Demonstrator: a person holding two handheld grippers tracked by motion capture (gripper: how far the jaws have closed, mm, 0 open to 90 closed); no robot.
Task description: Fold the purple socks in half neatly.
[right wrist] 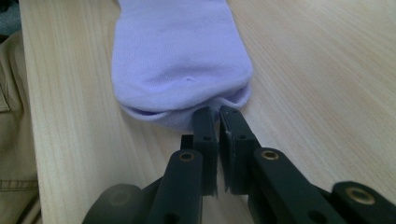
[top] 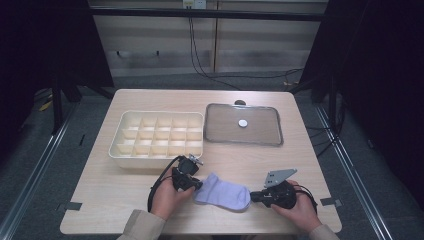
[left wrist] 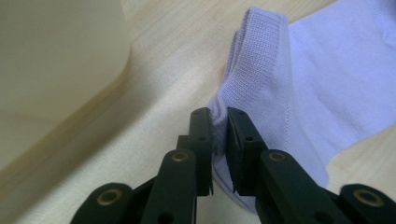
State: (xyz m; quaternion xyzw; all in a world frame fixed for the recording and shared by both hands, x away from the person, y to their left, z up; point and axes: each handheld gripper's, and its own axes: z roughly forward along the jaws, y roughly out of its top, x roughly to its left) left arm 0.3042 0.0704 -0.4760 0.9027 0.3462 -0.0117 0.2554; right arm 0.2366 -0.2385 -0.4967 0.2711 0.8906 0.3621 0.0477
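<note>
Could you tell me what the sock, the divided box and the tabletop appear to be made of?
Sock: pale lilac knitted fabric, soft and matte; fine ribbed stitches show at its cuff.
Divided box: probably cream plastic, smooth and slightly glossy, with thin moulded partitions.
Tabletop: light wood or wood-look laminate, matte; straight grain lines run along it, but which it is cannot be told.

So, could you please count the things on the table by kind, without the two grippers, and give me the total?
Sock, pale purple: 1
Divided organiser tray, cream: 1
Clear lid, lying flat beside the tray: 1
Total: 3
</note>
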